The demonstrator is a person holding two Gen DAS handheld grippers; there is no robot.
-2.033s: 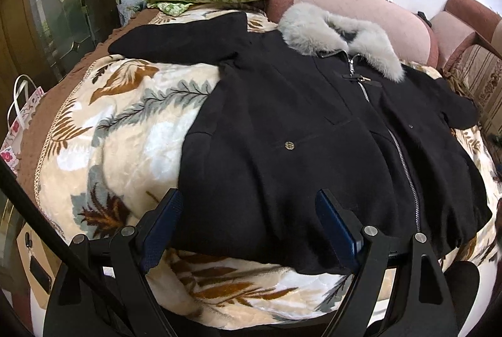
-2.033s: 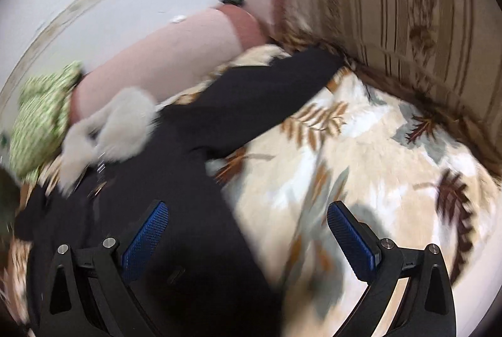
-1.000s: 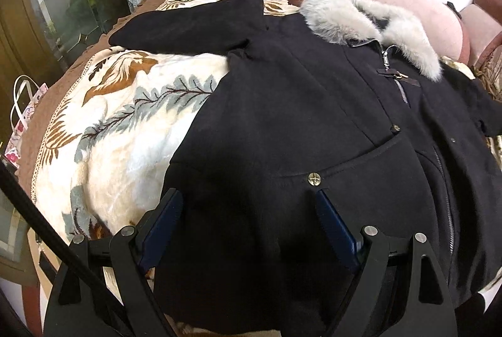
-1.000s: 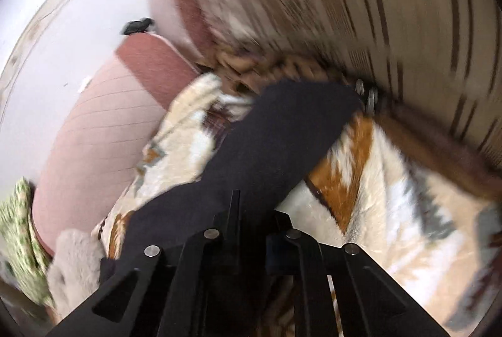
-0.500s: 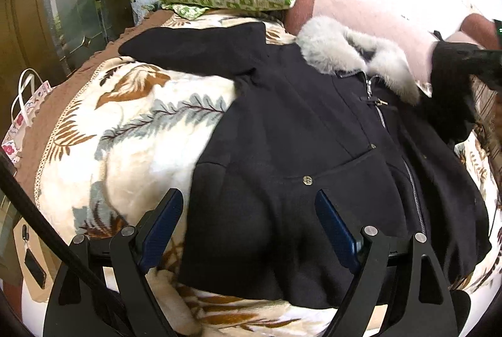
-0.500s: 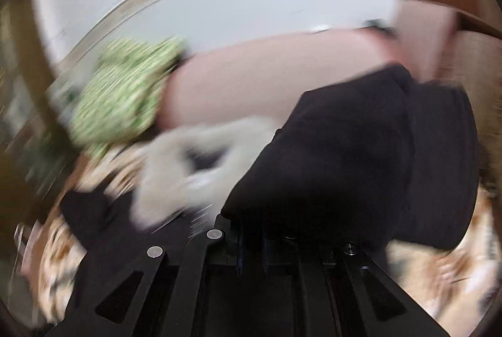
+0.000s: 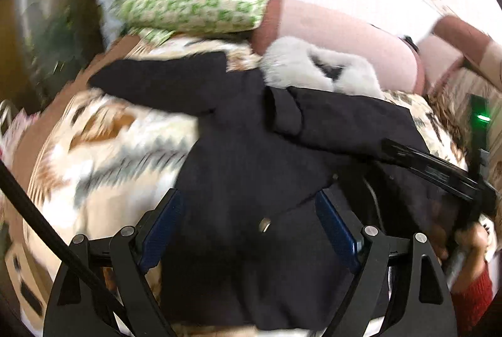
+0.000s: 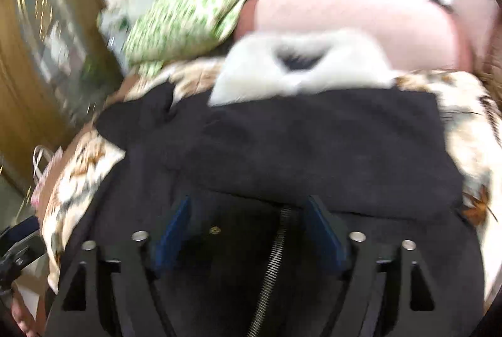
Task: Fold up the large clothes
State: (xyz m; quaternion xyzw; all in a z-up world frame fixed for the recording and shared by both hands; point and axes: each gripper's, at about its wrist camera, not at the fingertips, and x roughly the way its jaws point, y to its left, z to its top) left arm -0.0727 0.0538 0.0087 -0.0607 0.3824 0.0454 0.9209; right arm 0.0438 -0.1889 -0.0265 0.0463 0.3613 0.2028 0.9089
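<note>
Black coat [image 7: 251, 155] lies front-up on the leaf-print blanket [image 7: 103, 148] covering the bed, white fur collar [image 7: 317, 70] at the far end near the pink headboard cushion [image 7: 339, 32]. One sleeve [image 7: 345, 120] is folded across the chest, cuff ending near the coat's middle; the other sleeve [image 7: 157, 82] is spread out sideways over the blanket. Zipper [image 8: 276, 246] runs down the front.

Left gripper [image 7: 248, 230] hovers over the lower coat, jaws spread wide, nothing between the pads. Right gripper [image 8: 248, 230] just over the zipper, jaws have just been opening, spread now, nothing pinched; in the left view it reaches in from the right above the folded sleeve.

Green checked pillow [image 7: 200, 4] sits at the head corner. Wooden cabinet [image 8: 28, 54] beside the bed. Right view is blurred.
</note>
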